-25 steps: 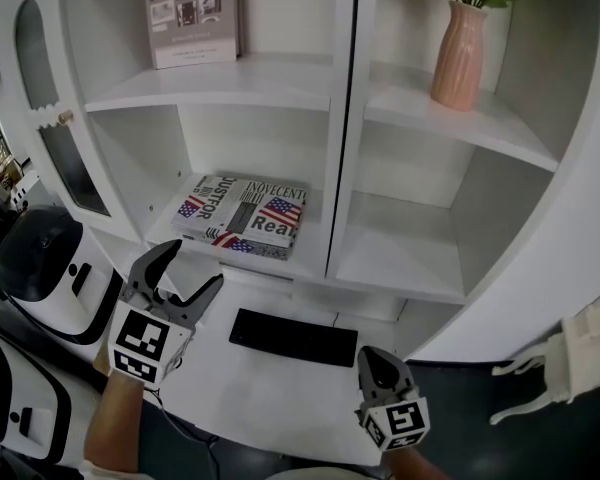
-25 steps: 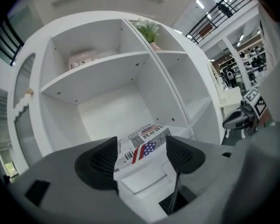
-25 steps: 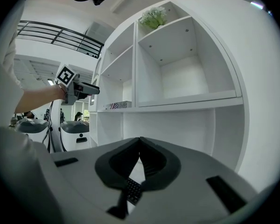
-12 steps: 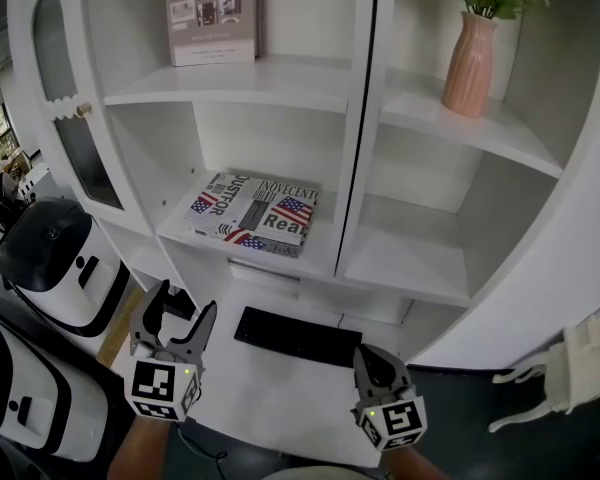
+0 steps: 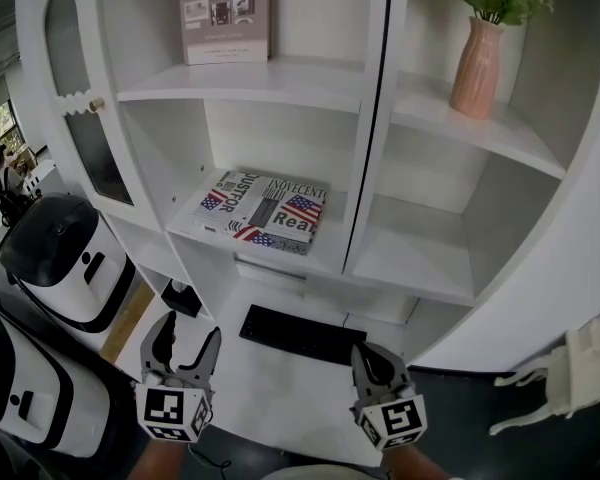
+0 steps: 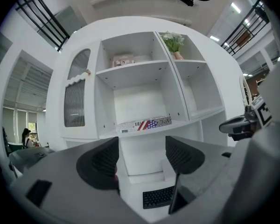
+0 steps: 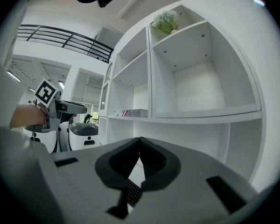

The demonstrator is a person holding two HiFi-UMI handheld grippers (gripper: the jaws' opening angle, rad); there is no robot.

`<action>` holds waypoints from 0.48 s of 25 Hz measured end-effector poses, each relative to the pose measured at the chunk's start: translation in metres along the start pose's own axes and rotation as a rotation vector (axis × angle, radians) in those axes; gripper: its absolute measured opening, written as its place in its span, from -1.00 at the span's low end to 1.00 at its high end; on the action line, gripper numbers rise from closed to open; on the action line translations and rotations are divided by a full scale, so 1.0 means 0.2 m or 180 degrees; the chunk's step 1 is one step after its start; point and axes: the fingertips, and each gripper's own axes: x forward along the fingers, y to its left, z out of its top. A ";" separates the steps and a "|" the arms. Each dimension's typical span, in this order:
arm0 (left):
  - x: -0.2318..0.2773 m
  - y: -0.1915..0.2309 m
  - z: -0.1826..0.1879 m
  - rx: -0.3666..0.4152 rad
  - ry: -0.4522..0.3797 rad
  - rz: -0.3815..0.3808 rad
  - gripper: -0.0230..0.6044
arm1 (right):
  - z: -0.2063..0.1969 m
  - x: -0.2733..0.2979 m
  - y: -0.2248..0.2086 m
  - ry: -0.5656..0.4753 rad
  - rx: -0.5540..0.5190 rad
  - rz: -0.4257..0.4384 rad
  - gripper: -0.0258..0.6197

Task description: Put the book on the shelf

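Book (image 5: 263, 213) flat on the middle shelf (image 5: 325, 260), frame centre.
Left tongs (image 5: 187, 334), gaping and empty, have dropped toward the lower left since a second ago; right tongs (image 5: 372, 360) pinched together, empty.

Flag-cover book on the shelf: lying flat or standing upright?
Lying flat. The book rests cover-up on the shelf board, its whole front cover showing from above in the head view.

The head view looks from above, steeply down, at the white shelf unit (image 5: 280, 78). The left gripper view faces its front from low on the near side. The right gripper view looks obliquely from the right. All three share the book (image 5: 265, 211).
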 end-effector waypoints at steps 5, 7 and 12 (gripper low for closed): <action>-0.07 0.02 -0.04 -0.0074 -0.0018 0.0139 -0.08 | 0.02 0.00 0.04 -0.0011 -0.0017 0.0032 -0.91; -0.10 0.04 -0.06 -0.0110 -0.0029 0.0210 -0.22 | 0.02 0.00 0.05 -0.0025 -0.0019 0.0045 -0.91; -0.17 0.07 -0.08 -0.0163 -0.0044 0.0336 -0.42 | 0.04 0.01 0.08 -0.0036 -0.0033 0.0076 -0.91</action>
